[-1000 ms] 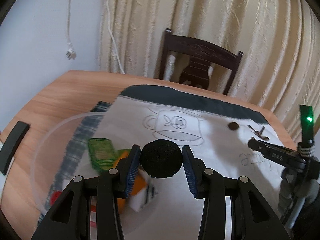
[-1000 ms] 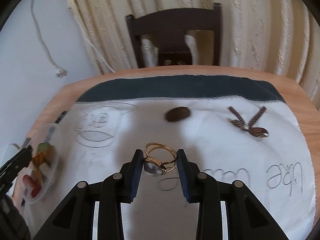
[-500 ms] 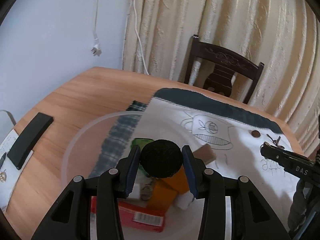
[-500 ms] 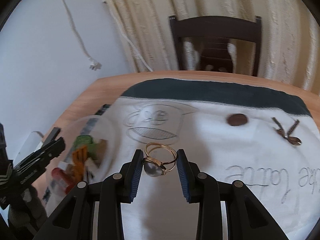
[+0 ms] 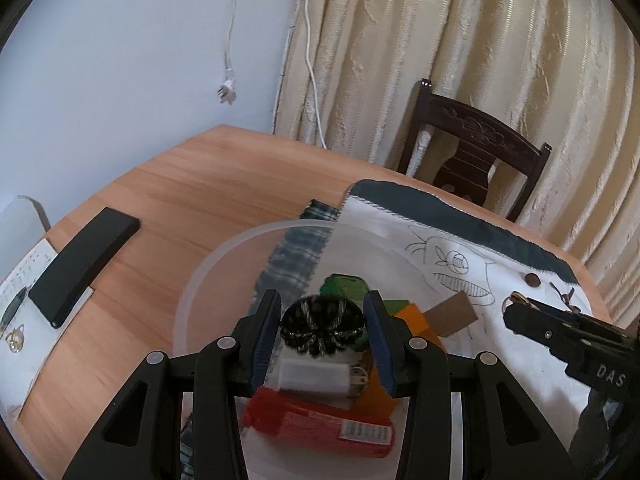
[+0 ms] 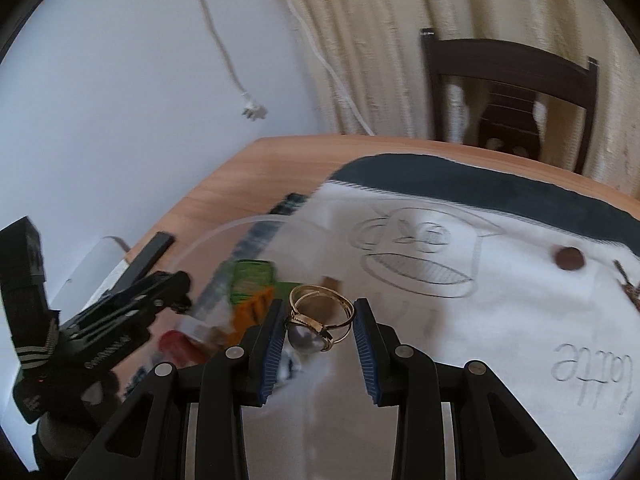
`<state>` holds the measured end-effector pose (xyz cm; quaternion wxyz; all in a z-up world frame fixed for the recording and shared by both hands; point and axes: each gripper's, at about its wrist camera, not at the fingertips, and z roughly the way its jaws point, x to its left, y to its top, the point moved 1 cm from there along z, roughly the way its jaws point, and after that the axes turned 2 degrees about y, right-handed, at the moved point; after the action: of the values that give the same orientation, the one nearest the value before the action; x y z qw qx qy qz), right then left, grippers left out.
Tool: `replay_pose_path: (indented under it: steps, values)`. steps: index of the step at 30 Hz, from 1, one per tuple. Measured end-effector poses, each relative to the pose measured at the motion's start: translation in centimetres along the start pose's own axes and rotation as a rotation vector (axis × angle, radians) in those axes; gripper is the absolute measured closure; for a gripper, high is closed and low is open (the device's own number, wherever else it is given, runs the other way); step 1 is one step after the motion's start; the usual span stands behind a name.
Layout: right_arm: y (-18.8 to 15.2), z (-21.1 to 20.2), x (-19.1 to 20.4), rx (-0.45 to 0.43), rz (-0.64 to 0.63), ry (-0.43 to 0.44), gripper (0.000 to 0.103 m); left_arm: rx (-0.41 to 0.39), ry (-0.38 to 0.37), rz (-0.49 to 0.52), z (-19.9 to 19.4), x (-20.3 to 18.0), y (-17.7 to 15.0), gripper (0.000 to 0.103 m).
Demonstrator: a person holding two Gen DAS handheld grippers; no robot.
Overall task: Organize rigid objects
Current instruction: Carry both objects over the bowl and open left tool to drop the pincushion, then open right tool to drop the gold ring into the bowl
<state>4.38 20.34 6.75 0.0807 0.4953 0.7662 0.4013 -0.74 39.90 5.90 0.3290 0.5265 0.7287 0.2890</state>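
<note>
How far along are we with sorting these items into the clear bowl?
Done: the clear bowl already holds a red packet, orange block and green piece. In hand: left gripper holds a black scrunchie over the bowl; right gripper holds a gold ring. Left: the brown button and ribbon bow on the cloth.

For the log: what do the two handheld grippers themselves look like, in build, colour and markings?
Both grippers match: the left gripper and right gripper have matte black angular linkages with round silver pivot screws, triangular cut-outs, and ribbed blue pads lining the jaws. Seen from the left wrist view, the right gripper's side bears white letters "DAS". No cables, hands or sleeves show.
</note>
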Motion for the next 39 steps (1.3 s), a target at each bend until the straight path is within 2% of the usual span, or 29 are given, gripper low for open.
replay_pose_path:
  steps: [1, 3, 8, 9, 11, 12, 19, 22, 28, 34, 39]
  values:
    - [0.0, 0.2, 0.6, 0.003, -0.009, 0.013, 0.066, 0.003, 0.001, -0.007, 0.0, 0.2, 0.0, 0.054]
    - [-0.1, 0.7, 1.8, 0.010, -0.025, 0.038, 0.066, 0.002, 0.002, -0.030, -0.1, 0.9, 0.1, 0.039]
    - [-0.7, 1.8, 3.9, 0.039, -0.057, 0.103, 0.063, -0.010, 0.019, -0.054, -0.4, 2.1, 0.2, 0.037]
    - [-0.8, 2.0, 4.1, 0.044, -0.057, 0.115, 0.060, -0.010, 0.022, -0.059, -0.5, 2.3, 0.2, 0.036]
    - [-1.1, 2.2, 4.3, 0.050, -0.053, 0.134, 0.038, -0.011, 0.026, -0.066, -0.5, 2.5, 0.2, 0.033]
    - [-1.2, 2.2, 4.3, 0.047, -0.051, 0.135, 0.035, -0.012, 0.029, -0.071, -0.6, 2.7, 0.1, 0.030]
    - [-2.2, 1.7, 3.1, 0.047, -0.049, 0.101, 0.032, -0.005, 0.043, -0.085, -0.8, 3.3, -0.2, 0.030]
    - [-2.9, 1.5, 2.5, 0.052, -0.048, 0.076, 0.028, -0.006, 0.059, -0.082, -1.0, 3.2, -0.5, 0.025]
    - [-3.8, 0.8, 2.3, 0.030, -0.078, 0.034, 0.016, -0.034, 0.109, -0.041, -1.7, 2.7, -0.9, 0.016]
    - [-4.1, -0.2, 2.8, -0.015, -0.114, 0.011, 0.001, -0.056, 0.143, 0.001, -2.7, 2.2, -1.4, 0.015]
    - [-4.5, -0.8, 3.2, -0.043, -0.133, -0.002, 0.001, -0.072, 0.176, 0.023, -3.6, 2.0, -1.9, 0.015]
